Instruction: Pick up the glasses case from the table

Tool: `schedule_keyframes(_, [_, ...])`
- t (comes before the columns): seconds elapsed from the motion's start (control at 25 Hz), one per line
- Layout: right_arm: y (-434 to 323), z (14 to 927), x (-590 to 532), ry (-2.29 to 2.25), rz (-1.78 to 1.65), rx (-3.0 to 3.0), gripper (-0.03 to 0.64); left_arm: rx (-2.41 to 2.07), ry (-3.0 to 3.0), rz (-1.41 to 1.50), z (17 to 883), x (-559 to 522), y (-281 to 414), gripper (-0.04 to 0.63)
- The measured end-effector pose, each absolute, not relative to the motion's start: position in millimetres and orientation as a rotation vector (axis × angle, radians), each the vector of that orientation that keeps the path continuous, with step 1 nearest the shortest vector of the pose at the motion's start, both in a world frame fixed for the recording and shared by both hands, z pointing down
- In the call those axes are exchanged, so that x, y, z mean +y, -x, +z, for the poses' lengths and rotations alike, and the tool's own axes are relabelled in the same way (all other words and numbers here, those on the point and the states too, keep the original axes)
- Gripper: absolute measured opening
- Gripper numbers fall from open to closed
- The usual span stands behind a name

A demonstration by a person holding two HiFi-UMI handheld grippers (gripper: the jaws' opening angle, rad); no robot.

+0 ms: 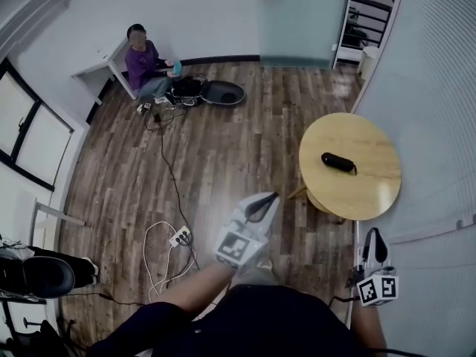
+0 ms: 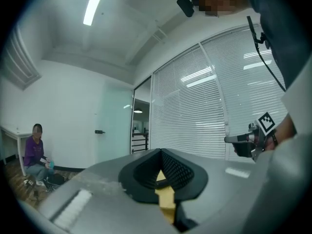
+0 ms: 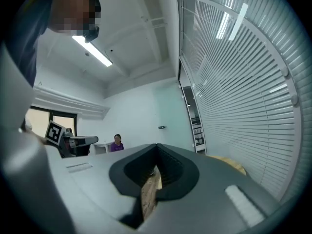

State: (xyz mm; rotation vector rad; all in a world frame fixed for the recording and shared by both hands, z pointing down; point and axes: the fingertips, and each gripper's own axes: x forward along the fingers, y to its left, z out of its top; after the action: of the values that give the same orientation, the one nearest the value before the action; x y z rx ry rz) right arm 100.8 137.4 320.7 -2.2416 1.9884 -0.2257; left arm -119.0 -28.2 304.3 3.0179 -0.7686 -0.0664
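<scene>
The black glasses case (image 1: pixel 338 161) lies on a round wooden table (image 1: pixel 372 188) at the right of the head view, with nothing touching it. My left gripper (image 1: pixel 261 206) is held level over the floor, short of the table's left edge, its jaws shut and empty. My right gripper (image 1: pixel 375 246) is near the table's front edge, below the case, also shut and empty. In the left gripper view the pads (image 2: pixel 171 168) meet at the tip, and the right gripper (image 2: pixel 243 143) shows beside the blinds. The right gripper view shows a sliver of the table (image 3: pixel 234 164).
A person (image 1: pixel 145 64) sits on the wooden floor at the far left beside a white desk and a black open bag (image 1: pixel 223 93). A cable runs to a power strip (image 1: pixel 179 236). Window blinds (image 1: pixel 439 110) line the right wall. A black chair (image 1: pixel 37 275) stands at lower left.
</scene>
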Motion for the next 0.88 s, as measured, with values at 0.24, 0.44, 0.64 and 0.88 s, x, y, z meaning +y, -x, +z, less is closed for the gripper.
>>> schedule_keyframes(0.24, [-118.5,321.2,92.0,2.3,-0.232,1.894,0.008,-0.654,-3.04,-0.02,310.8,-84.3,92.5,0.003])
schedule_keyframes(0.44, [-137.6,328.8,71.2,2.336,-0.271,1.866,0.008,-0.607,-3.034,-0.033,312.1,-114.2,64.1,0.003])
schedule_keyframes(0.64, [-159.1,329.0,28.2,2.32,-0.261,1.879,0.008,-0.605,-3.018,-0.035,317.8,-145.0,37.8,0.003])
schedule_keyframes(0.88, [-193.7,324.1,-34.0,2.259,-0.246,1.962,0.008,-0.681,-3.008,0.017,316.4,-189.4,11.1,0.003])
